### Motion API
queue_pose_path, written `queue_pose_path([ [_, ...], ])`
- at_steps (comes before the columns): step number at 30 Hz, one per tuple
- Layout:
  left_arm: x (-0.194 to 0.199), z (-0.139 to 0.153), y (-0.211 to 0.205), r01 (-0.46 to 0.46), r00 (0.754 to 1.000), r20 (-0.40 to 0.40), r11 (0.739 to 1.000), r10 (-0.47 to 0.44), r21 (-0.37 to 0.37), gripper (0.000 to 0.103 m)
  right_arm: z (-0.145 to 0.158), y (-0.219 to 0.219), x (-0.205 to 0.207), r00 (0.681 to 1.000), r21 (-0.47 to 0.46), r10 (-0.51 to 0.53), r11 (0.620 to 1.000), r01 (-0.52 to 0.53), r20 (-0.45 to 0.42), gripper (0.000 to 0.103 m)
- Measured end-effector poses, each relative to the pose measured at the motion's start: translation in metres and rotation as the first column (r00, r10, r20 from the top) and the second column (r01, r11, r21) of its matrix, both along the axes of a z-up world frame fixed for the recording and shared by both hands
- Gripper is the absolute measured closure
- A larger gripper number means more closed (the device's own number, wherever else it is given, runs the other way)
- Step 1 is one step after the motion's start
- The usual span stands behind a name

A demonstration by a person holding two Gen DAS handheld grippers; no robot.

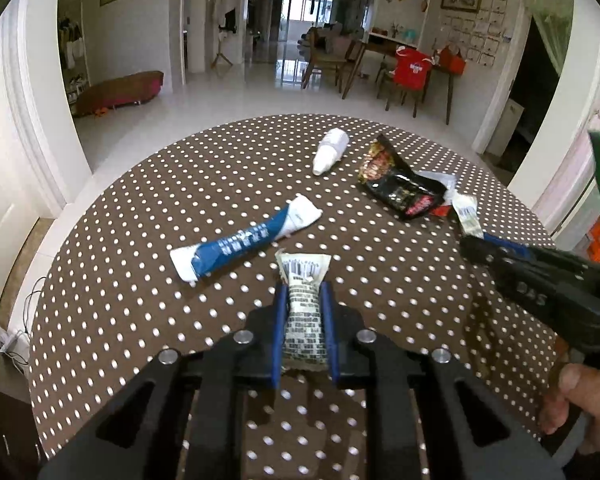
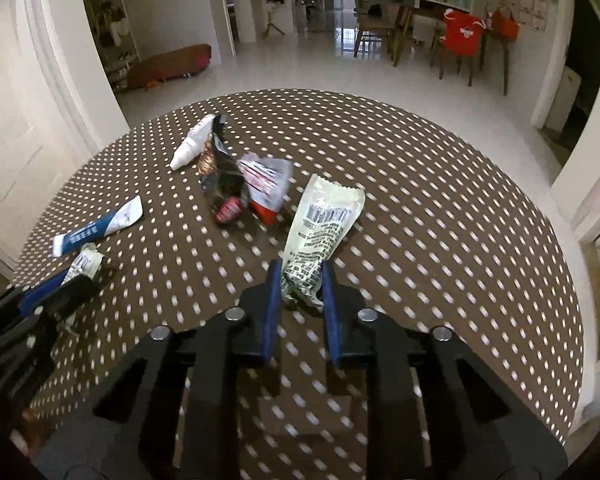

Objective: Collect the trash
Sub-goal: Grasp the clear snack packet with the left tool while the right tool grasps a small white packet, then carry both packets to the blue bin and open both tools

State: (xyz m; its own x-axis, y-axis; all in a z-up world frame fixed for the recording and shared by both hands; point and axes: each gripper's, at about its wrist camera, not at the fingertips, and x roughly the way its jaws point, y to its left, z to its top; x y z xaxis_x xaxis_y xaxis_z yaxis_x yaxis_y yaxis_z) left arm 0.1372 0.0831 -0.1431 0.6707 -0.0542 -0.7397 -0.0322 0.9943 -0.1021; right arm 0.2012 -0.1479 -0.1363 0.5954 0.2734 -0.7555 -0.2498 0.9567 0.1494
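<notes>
Round polka-dot table (image 1: 148, 280), dining room behind. Left gripper (image 1: 304, 300) pinched on a pale wrapper (image 1: 303, 280); right gripper (image 2: 298, 284) pinched on a second pale wrapper (image 2: 324, 216), likely for lift-off. Blue tube (image 1: 240, 240) loose at 10 o'clock.

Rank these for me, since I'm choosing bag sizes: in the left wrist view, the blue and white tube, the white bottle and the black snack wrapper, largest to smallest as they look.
1. Blue and white tube, longest, though nearest the camera.
2. Black snack wrapper; crumpled, so its rank against the tube is unsure.
3. White bottle, smallest, though farthest.
</notes>
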Motion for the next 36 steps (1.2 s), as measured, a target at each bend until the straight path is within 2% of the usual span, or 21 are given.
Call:
queue_pose_path([
  [9, -0.024, 0.011, -0.026, 0.024, 0.999, 0.043, 0.999, -0.022, -0.042, 0.087, 0.009, -0.064, -0.046, 1.000, 0.119, -0.019, 0.993, 0.016, 0.024, 0.084],
  [19, -0.031, 0.037, -0.079, 0.111, 0.986, 0.125, 0.993, -0.106, -0.039, 0.087, 0.045, -0.138, -0.061, 0.994, 0.195, -0.050, 0.980, 0.030, 0.098, 0.084],
  [26, -0.025, 0.060, -0.143, 0.229, 0.958, 0.185, 0.973, -0.219, -0.034, 0.087, 0.065, -0.204, -0.078, 0.980, 0.217, -0.144, 0.970, 0.112, 0.136, 0.084],
  [36, -0.012, 0.072, -0.252, 0.427, 0.889, 0.202, 0.904, -0.411, -0.039, 0.087, 0.072, -0.311, -0.105, 0.933, 0.252, -0.327, 0.925, 0.284, 0.148, 0.084],
])
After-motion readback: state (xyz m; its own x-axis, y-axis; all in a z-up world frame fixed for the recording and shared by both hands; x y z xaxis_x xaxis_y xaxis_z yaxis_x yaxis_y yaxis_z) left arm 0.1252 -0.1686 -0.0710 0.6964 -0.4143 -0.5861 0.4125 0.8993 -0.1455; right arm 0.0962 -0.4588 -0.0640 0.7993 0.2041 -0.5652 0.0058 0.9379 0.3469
